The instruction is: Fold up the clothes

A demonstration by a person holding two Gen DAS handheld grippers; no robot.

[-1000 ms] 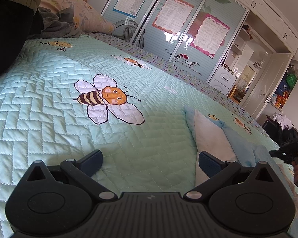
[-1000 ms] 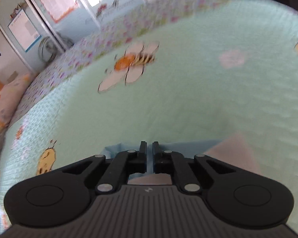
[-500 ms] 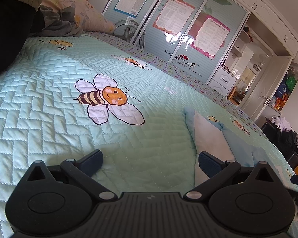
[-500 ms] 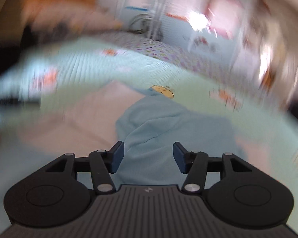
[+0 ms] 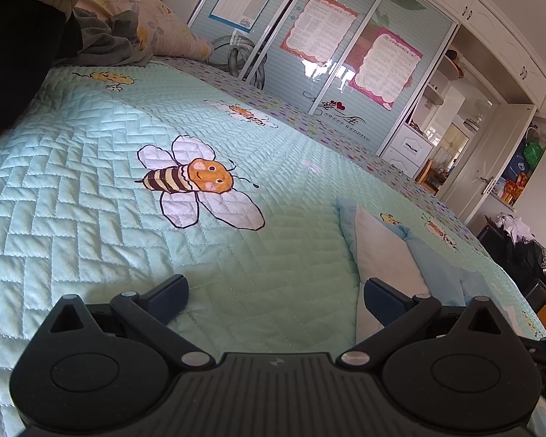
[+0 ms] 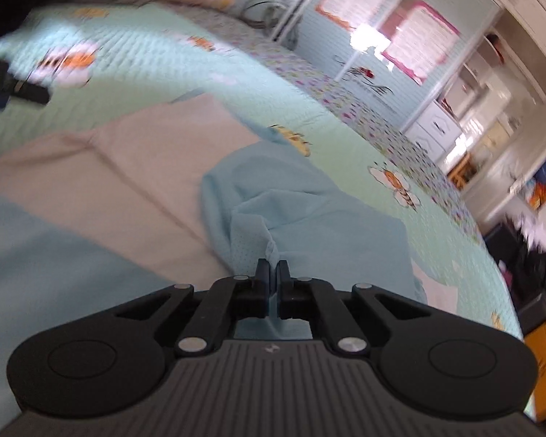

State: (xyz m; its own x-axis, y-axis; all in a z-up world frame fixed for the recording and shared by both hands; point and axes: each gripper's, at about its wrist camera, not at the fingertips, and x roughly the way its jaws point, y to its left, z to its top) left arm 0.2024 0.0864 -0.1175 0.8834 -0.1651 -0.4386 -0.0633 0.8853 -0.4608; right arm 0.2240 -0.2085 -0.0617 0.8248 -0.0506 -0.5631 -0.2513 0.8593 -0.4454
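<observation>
Mint-green quilted bedspread [image 5: 91, 196] takes up pretty much everything in both views, herringbone stitching all over it and cartoon bees printed here and there. I'll use the big bee [image 5: 196, 185] as my anchor, the one with the orange face and white wings.

Way beyond the bee, past the far edge of the bed, there's a sliding-door wardrobe [image 5: 309, 54] with printed sheets stuck on its panels. Up-left of the bee, at the head end, a floral pillow [image 5: 153, 18] sits with some rumpled grey fabric [image 5: 102, 43] in front of it.

Right of the bee and a bit nearer the camera lies the garment [image 5: 386, 255], pale blue with a cream panel, spread on the bedspread. In the right wrist view its light blue part is bunched into soft folds.

Left gripper [image 5: 275, 293] hovers just on the near side of the bee, spread wide with nothing between the pads, only quilt under it. Its right pad sits over the garment's edge; can't tell if it's touching.

Right gripper [image 6: 273, 273] is further right of the bee, over the garment, pinched together on a fold of the blue fabric.
</observation>
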